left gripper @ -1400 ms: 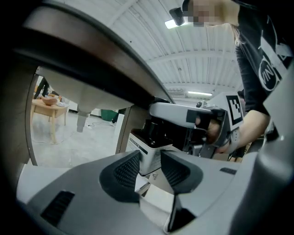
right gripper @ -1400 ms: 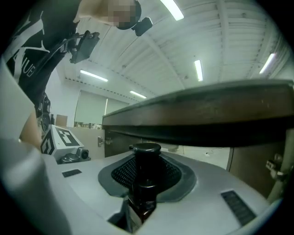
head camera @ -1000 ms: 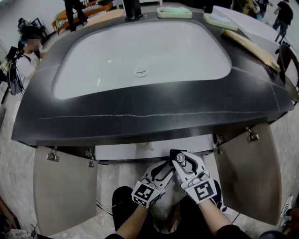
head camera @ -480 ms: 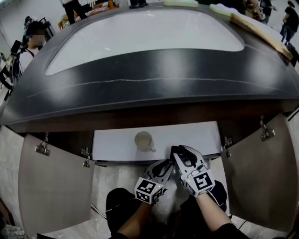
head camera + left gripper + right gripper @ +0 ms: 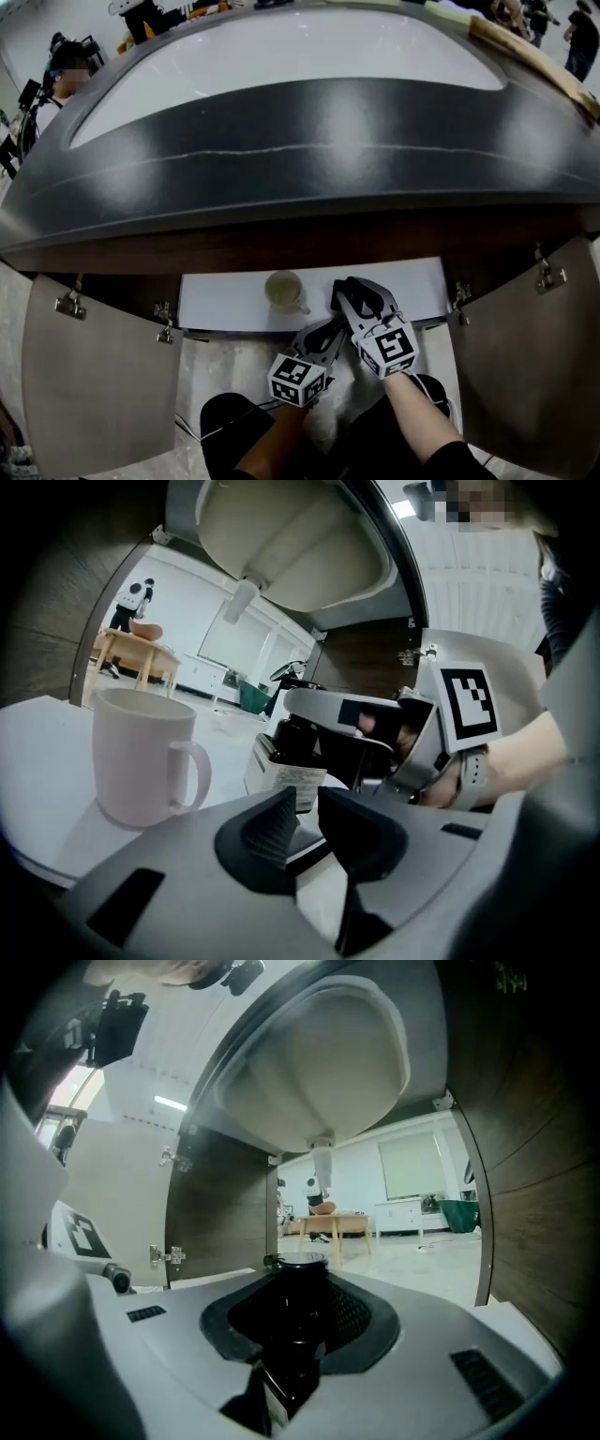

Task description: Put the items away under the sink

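Note:
Under the sink, a cream mug (image 5: 284, 289) (image 5: 141, 757) stands upright on the white cabinet shelf (image 5: 225, 300). To its right, my right gripper (image 5: 343, 294) (image 5: 298, 1283) is shut on a small dark bottle (image 5: 296, 1327) with a pale label (image 5: 298, 782), held over the shelf's front edge. My left gripper (image 5: 328, 330) (image 5: 307, 804) sits just behind and left of the bottle. Its jaws have just been closing and stand a narrow gap apart with nothing between them.
Both cabinet doors hang open, the left door (image 5: 98, 375) and the right door (image 5: 525, 366). The dark countertop (image 5: 300, 178) overhangs the opening. The basin's underside (image 5: 319, 1063) and drain pipe (image 5: 322, 1162) hang above the shelf. People stand in the far room.
Both grippers have gone down and forward to the shelf's front edge. The mug has come into view under the counter. The left jaws have narrowed.

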The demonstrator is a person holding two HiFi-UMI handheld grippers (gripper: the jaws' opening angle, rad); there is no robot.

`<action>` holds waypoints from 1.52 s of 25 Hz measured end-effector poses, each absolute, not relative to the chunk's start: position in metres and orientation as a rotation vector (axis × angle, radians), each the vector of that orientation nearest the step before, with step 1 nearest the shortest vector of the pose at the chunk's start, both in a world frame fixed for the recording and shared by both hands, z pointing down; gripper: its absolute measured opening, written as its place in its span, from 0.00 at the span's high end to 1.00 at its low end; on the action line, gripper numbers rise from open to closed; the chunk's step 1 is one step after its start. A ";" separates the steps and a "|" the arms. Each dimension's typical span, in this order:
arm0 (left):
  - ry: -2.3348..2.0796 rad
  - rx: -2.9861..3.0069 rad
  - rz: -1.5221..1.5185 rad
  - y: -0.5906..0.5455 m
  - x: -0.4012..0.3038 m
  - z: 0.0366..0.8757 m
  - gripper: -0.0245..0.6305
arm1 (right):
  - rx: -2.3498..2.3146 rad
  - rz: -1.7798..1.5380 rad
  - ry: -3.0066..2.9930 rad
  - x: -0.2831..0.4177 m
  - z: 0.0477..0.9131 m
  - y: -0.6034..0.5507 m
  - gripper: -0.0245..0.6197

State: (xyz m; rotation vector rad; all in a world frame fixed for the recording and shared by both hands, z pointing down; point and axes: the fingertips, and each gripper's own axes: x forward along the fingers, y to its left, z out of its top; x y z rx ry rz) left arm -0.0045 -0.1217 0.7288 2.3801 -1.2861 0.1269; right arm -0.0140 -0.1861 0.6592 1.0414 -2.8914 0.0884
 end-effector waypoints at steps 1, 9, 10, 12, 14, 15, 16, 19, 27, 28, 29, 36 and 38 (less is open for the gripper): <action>-1.294 2.378 0.118 -0.125 -0.005 0.729 0.85 | 1.054 0.100 -2.895 -0.015 0.659 -0.190 0.80; -1.323 2.397 0.149 -0.142 -0.005 0.735 0.88 | 1.139 0.121 -2.851 -0.020 0.669 -0.210 0.80; -1.322 2.402 0.155 -0.143 -0.004 0.735 0.88 | 1.136 0.113 -2.843 -0.021 0.670 -0.210 0.80; -1.319 2.395 0.159 -0.146 -0.003 0.735 0.88 | 1.135 0.108 -2.821 -0.023 0.673 -0.210 0.80; -1.320 2.375 0.149 -0.149 -0.004 0.734 0.88 | 1.127 0.096 -2.805 -0.025 0.675 -0.209 0.80; -1.323 2.367 0.145 -0.151 -0.004 0.734 0.88 | 1.114 0.085 -2.801 -0.026 0.675 -0.207 0.80; -1.328 2.360 0.143 -0.152 -0.005 0.734 0.88 | 1.097 0.076 -2.800 -0.026 0.676 -0.207 0.80; -1.333 2.346 0.137 -0.158 -0.008 0.734 0.88 | 1.047 0.082 -2.799 -0.024 0.678 -0.205 0.80; -1.352 2.320 0.146 -0.162 -0.009 0.735 0.92 | 0.975 0.064 -2.771 -0.009 0.681 -0.196 0.80; -1.357 2.317 0.147 -0.163 -0.009 0.735 0.92 | 0.977 0.077 -2.776 -0.008 0.680 -0.195 0.80; -1.363 2.313 0.150 -0.163 -0.010 0.735 0.92 | 0.981 0.089 -2.782 -0.006 0.679 -0.194 0.80; -1.366 2.322 0.159 -0.164 -0.008 0.735 0.92 | 0.995 0.149 -2.800 0.003 0.674 -0.187 0.80; -1.353 2.338 0.166 -0.162 -0.006 0.736 0.92 | 0.991 0.164 -2.807 0.003 0.674 -0.183 0.80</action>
